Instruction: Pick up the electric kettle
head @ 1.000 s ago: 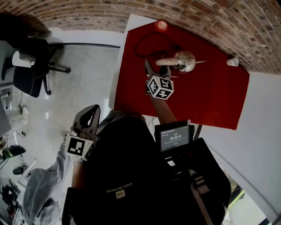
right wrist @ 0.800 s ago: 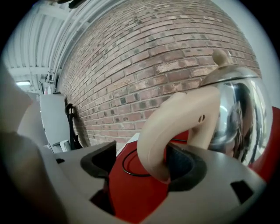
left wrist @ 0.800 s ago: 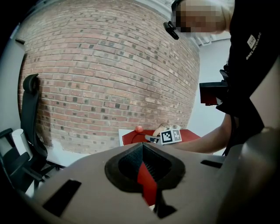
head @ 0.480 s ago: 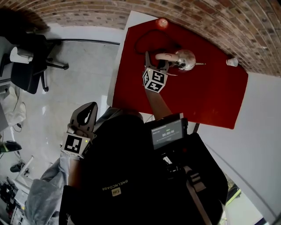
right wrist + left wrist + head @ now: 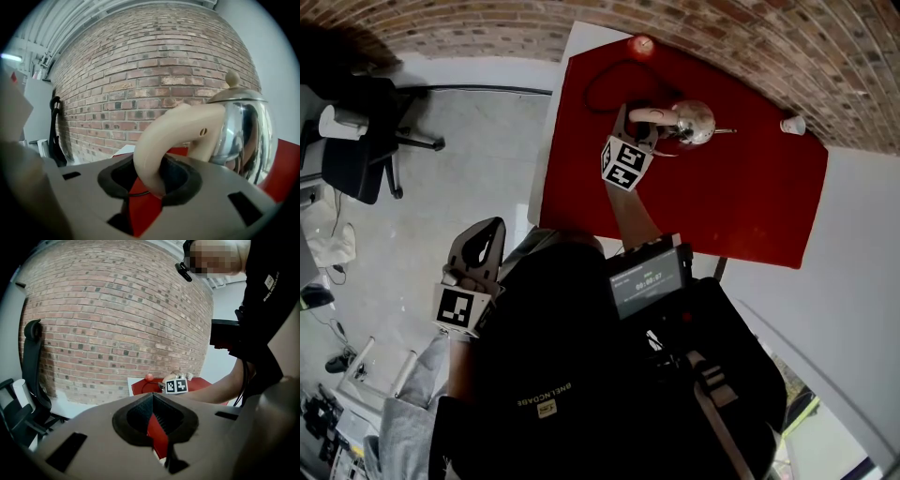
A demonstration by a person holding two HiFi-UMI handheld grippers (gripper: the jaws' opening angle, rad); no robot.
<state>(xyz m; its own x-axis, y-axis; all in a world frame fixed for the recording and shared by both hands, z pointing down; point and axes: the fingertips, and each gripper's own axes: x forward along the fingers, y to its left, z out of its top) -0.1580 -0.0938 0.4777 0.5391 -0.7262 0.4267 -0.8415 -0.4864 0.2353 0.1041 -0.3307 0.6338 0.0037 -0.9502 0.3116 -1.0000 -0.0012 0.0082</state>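
Observation:
The electric kettle (image 5: 695, 122), shiny steel with a cream handle (image 5: 651, 115), stands on the red table top (image 5: 750, 206) near the back. My right gripper (image 5: 630, 122) is at that handle. In the right gripper view the handle (image 5: 173, 126) curves down through the hollow between the jaws of the right gripper (image 5: 150, 180). They have just been closing and now grip it, with the steel body (image 5: 243, 126) right behind. My left gripper (image 5: 490, 230) hangs shut and empty off the table's left side. From the left gripper (image 5: 154, 420) the table looks far away.
A black cable (image 5: 600, 89) loops behind the kettle, and a red round thing (image 5: 639, 44) sits at the far corner. A small white cup (image 5: 787, 125) is at the far right. A brick wall runs behind the table. An office chair (image 5: 366, 141) stands on the floor at left.
The right gripper has slid forward to the kettle's handle, rolled a little, and its jaws have closed round the handle. The left gripper has stayed where it was.

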